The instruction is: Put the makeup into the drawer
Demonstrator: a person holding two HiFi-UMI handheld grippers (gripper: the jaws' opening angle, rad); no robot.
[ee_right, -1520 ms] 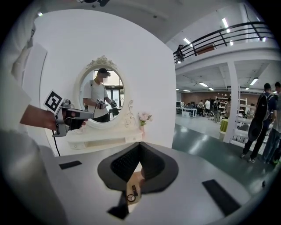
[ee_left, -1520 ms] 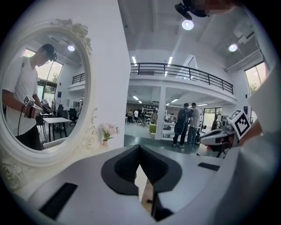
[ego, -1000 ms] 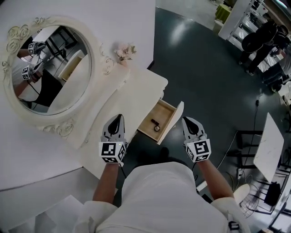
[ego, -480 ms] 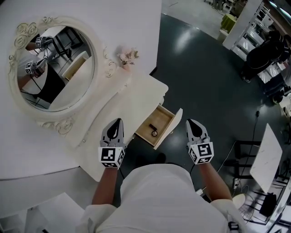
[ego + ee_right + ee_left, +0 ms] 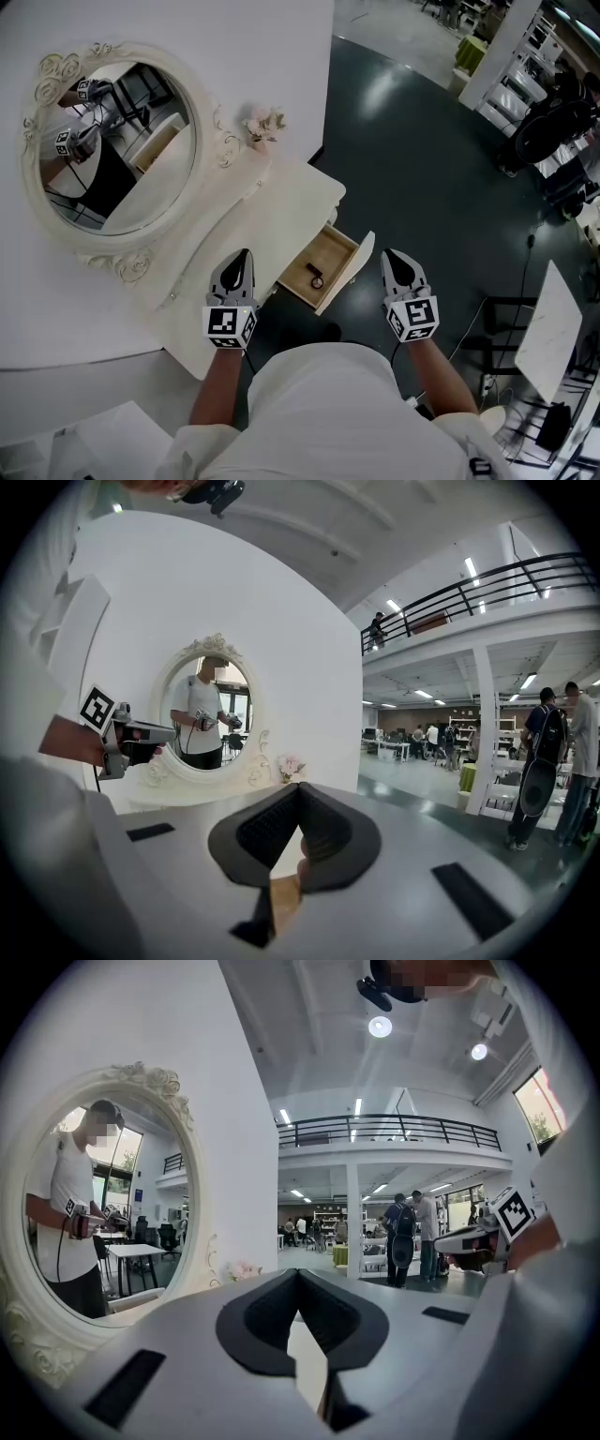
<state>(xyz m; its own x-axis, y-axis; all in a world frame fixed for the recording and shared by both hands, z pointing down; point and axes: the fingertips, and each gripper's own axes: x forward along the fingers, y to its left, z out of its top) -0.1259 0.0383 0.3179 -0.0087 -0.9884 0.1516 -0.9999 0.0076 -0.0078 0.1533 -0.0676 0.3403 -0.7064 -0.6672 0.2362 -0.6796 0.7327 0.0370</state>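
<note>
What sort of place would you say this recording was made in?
Probably a mock bedroom corner inside a large open hall: a cream dressing table with an oval mirror stands against a white wall, with a railed mezzanine and dark floor beyond.

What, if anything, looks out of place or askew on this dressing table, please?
Nothing looks spilled or damaged. Only the small wood-lined drawer of the white dressing table stands pulled out, with small dark items lying inside it.
</note>
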